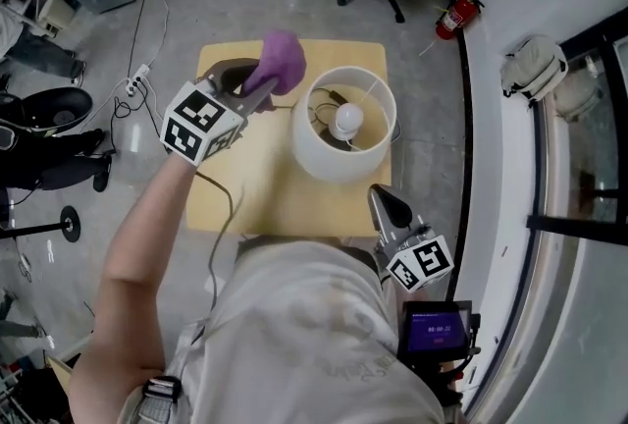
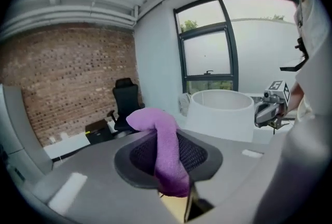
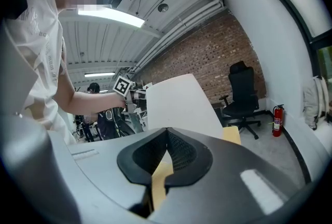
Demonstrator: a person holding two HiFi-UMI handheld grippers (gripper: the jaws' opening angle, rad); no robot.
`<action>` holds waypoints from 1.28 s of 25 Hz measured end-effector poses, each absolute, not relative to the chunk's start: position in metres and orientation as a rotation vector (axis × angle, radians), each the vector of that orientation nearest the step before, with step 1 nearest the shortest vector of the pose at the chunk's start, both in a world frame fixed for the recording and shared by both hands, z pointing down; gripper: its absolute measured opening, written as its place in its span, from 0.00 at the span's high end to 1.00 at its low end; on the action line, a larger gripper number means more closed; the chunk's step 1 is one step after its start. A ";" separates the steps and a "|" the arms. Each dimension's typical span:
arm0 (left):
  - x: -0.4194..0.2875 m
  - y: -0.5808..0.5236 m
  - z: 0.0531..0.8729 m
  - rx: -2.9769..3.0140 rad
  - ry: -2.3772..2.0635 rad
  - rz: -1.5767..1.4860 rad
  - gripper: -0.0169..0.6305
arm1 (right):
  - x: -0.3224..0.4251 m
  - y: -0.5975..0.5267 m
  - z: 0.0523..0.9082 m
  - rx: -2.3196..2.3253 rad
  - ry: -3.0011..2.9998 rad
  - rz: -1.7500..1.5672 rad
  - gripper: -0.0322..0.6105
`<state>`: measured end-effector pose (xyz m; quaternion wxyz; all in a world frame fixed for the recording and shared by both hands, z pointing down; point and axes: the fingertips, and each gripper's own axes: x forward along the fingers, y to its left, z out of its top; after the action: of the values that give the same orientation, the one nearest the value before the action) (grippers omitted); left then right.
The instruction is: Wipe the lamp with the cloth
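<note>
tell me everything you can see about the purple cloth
The cloth is a small purple piece, soft and fuzzy like microfibre, bunched rather than spread flat. It is pinched between the jaws of the left tool: a narrow strip runs down between them, and a rounded, folded lump sticks out past the tips. It is held in the air over the far-left part of the yellow table, just left of the white lamp shade, and does not appear to touch either one.

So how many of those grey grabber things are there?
2. The left gripper, clamped on the fuzzy purple cloth, is over the yellow table, left of the white lampshade. The right gripper, shut and empty, is near the table's front edge.
</note>
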<state>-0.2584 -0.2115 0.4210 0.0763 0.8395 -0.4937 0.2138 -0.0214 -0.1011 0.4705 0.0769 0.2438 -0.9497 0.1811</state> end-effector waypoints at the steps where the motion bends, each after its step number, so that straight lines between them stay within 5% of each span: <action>1: -0.254 -0.207 0.412 2.528 -1.526 0.627 0.83 | -0.022 -0.102 0.470 0.730 -2.845 0.539 0.93; 7: -0.211 -0.178 0.394 2.612 -1.480 0.544 0.83 | -0.027 -0.100 0.466 0.726 -2.840 0.527 0.93; 25: -0.233 -0.174 0.542 2.276 -1.368 0.694 0.83 | -0.033 -0.087 0.473 0.804 -2.768 0.550 0.93; 32: -0.254 -0.161 0.475 2.364 -1.577 0.482 0.83 | -0.056 -0.081 0.470 0.792 -2.757 0.539 0.93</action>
<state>-0.2542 -0.1610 0.4745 0.1295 0.8133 -0.5425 0.1659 -0.0563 -0.0811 0.4705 0.1112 0.2696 -0.9388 0.1835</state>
